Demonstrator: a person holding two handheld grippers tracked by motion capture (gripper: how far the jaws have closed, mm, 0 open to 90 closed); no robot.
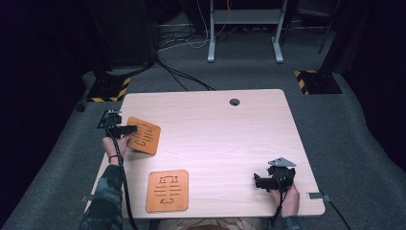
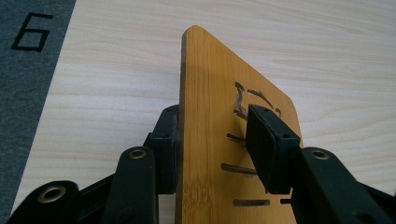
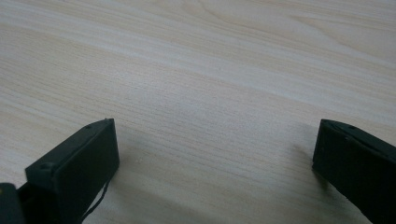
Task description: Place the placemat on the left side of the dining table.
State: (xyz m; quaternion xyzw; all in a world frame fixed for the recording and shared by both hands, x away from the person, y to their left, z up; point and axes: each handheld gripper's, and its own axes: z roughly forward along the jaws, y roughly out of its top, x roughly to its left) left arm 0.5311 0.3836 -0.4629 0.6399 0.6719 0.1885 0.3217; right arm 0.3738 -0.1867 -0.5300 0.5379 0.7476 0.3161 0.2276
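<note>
Between the jaws of our left gripper stands the orange-brown bamboo coaster with cut-out slots, tilted up on edge. One jaw sits against its plain back and the other stands just off its slotted face, so the jaws are part open and seem to be loose on it rather than clamping. The coaster's long axis runs straight away from the jaws, its far rounded corner pointing out over the pale wood-grain desk.

From the high view, the same coaster lies at the tip of the left gripper, by the desk's left edge. A second orange-brown slotted coaster lies flat, nearer to us, well apart from either pair of jaws, though closer to the left hand.

Our right gripper has its jaws wide open with nothing in them, only bare desk ahead.

On the grey floor beside the desk a painted "6" reads clearly; the coasters carry no legible writing.
</note>
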